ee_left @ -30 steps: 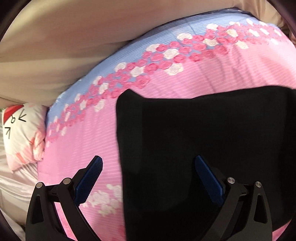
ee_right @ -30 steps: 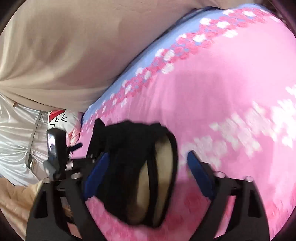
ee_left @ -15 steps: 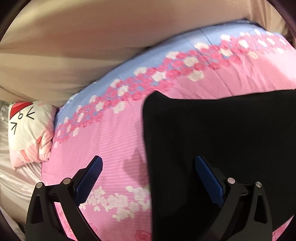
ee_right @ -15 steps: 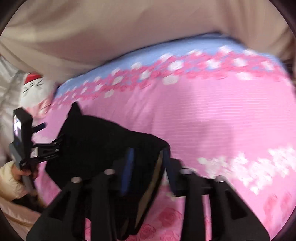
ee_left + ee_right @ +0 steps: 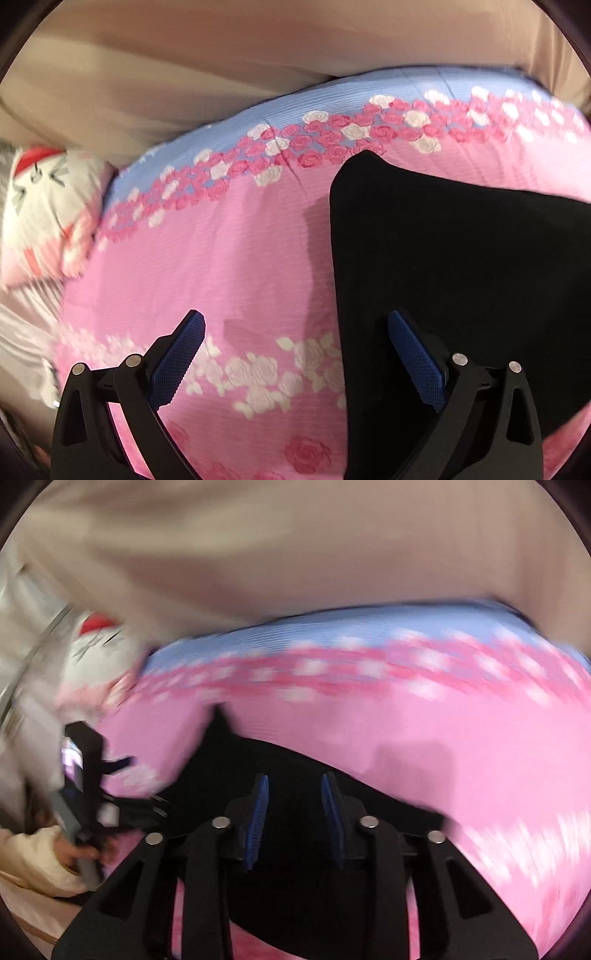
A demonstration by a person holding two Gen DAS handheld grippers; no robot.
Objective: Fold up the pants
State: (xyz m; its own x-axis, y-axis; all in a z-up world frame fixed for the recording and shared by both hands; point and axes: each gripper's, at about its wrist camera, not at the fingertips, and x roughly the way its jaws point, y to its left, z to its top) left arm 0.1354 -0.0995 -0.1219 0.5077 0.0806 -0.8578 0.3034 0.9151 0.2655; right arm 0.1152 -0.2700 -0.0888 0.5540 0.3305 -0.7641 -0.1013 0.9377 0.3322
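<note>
Black pants [image 5: 461, 266], plain dark fabric w/ no visible detail, lying mostly flat on a pink floral bedspread [image 5: 236, 258]. Left edge runs pretty straight, far corner sticks up into a lil point. In the right wrist view [image 5: 295, 768] it's blurry, black cloth sits between the blue pads.

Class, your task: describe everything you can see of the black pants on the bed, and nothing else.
The black pants are plain, dark, matte fabric, soft-looking, with no visible print or detail. They lie on the pink floral bedcover, with one pointed corner toward its blue border. In the left wrist view they look flat with a straight left edge. In the right wrist view the right gripper, jaws narrowed, has black fabric between its pads. The left gripper is open, not gripping them.
</note>
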